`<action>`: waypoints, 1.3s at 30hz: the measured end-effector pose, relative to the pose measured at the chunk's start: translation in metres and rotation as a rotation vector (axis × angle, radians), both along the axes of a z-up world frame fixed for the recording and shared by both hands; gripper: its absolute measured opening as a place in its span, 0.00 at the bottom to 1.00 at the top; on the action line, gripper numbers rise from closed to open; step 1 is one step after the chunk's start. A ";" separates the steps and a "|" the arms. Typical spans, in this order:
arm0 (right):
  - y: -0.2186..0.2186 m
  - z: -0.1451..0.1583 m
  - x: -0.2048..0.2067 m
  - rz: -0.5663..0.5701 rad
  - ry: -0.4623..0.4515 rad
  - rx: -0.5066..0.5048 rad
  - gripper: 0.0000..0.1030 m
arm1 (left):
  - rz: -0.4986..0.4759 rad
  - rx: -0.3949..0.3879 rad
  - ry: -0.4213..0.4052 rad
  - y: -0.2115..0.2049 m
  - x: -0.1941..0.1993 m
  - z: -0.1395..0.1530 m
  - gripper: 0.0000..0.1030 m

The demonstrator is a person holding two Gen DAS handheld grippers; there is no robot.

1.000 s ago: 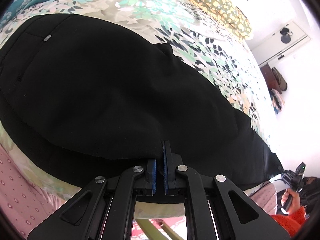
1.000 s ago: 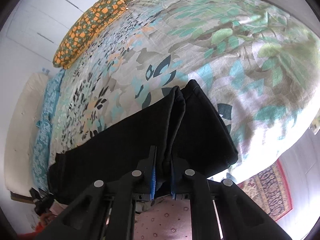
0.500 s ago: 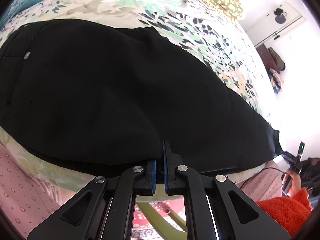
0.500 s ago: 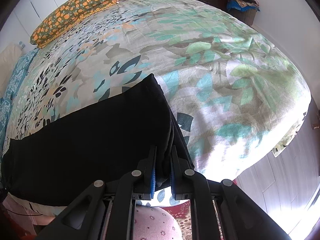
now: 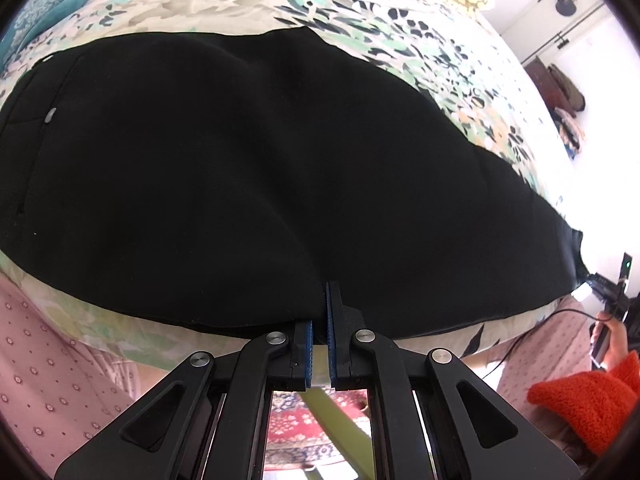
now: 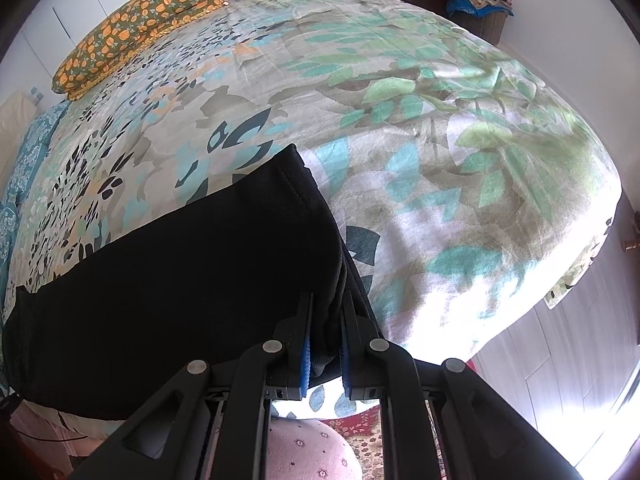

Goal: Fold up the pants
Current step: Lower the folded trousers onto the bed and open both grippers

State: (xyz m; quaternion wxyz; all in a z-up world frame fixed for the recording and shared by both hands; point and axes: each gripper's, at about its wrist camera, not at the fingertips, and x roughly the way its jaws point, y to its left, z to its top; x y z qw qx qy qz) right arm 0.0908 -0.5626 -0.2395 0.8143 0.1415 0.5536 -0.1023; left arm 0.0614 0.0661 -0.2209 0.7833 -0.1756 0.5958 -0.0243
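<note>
Lowered flatter onto the bed (image 6: 460, 140), the soft, limp black pants (image 5: 248, 176) stay clamped by left tongs (image 5: 319, 330) and right tongs (image 6: 324, 340) at their near edge.

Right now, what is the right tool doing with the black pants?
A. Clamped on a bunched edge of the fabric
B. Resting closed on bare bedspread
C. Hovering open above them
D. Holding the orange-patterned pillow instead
A: in the right wrist view the right tool has a thick fold of the black pants pinched between its blue pads, above the floral bedspread.
</note>
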 end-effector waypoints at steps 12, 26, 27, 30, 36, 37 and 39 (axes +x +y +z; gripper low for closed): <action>-0.001 -0.002 0.002 -0.004 0.020 -0.007 0.11 | 0.011 -0.003 0.007 0.000 -0.002 0.001 0.03; 0.008 0.045 -0.016 -0.018 -0.072 -0.167 0.68 | -0.023 0.073 -0.002 0.010 -0.021 0.037 0.37; 0.015 0.058 -0.020 -0.005 -0.103 -0.188 0.68 | -0.014 0.080 -0.020 0.016 -0.026 0.047 0.41; 0.054 0.092 -0.027 0.118 -0.196 -0.196 0.68 | 0.041 0.122 -0.112 0.035 -0.027 0.071 0.64; 0.200 0.091 -0.007 0.504 -0.218 0.102 0.68 | 0.051 0.205 -0.204 0.042 0.016 0.063 0.67; 0.230 0.084 -0.003 0.564 -0.211 0.142 0.68 | 0.051 0.238 -0.189 0.039 0.025 0.054 0.67; 0.288 0.070 0.004 0.662 -0.204 0.210 0.68 | 0.056 0.270 -0.159 0.035 0.035 0.037 0.67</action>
